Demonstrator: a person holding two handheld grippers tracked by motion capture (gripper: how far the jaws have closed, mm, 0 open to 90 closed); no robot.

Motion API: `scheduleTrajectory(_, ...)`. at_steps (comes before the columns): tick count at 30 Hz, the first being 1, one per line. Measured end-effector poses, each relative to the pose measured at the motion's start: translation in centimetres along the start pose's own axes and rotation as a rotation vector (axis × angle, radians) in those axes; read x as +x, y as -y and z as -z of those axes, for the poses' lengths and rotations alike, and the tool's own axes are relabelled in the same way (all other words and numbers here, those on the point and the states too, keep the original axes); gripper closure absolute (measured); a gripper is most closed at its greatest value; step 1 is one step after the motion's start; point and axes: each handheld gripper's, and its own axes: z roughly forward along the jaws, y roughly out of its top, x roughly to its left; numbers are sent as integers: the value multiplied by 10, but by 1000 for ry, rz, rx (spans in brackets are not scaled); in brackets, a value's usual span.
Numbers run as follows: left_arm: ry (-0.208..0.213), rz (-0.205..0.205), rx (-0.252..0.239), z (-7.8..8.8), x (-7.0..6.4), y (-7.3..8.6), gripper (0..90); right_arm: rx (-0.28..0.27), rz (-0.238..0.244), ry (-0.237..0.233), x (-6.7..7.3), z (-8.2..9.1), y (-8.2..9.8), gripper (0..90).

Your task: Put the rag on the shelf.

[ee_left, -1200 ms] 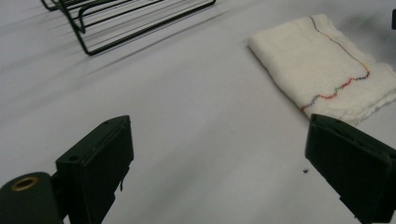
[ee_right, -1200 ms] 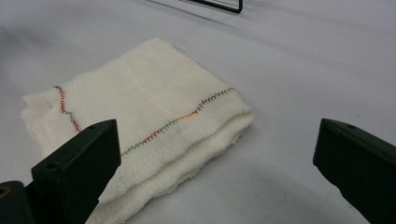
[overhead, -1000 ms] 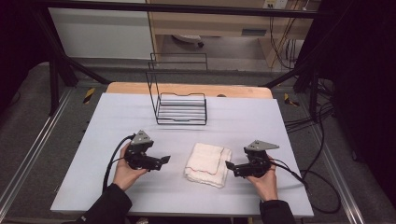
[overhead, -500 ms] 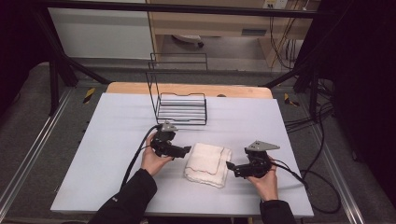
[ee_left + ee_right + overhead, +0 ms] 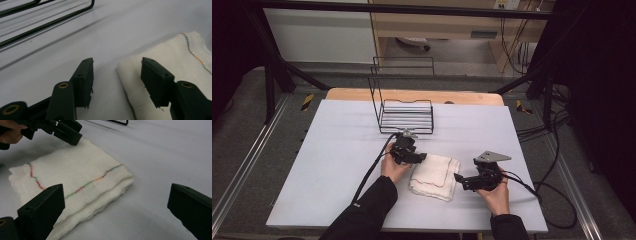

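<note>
Hidden: wire rack (image 5: pixel 404 116) is cut off in both gripper views
Cloth: one folded white towel (image 5: pixel 435 176), on the table (image 5: pixel 327 165) between the grippers
Left gripper (image 5: pixel 116 72): jaws spread, straddling the towel's corner
Right gripper (image 5: pixel 117 210): jaws wide apart, empty, just beside the towel

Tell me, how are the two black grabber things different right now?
The left gripper sits at the far corner of the folded white cloth, with one jaw over the cloth; the right gripper waits beside the cloth's near edge, not over it. The right gripper's jaws gape wider than the left gripper's. The right gripper's grey plate shows plainly on top; the left gripper's is harder to make out. Both are black, open, hand-held, and point at the cloth.
</note>
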Motion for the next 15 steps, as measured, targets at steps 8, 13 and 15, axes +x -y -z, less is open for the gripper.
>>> scheduleTrajectory(8,29,31,2,-8,-4,-1,608,1,1,0,-1,-1,0,28)
scheduleTrajectory(13,52,32,11,-9,-6,-1,700,0,-8,3,-1,-1,-1,40)
scheduleTrajectory(15,54,29,10,-9,-7,-1,739,-8,-13,1,-2,-2,-2,50)
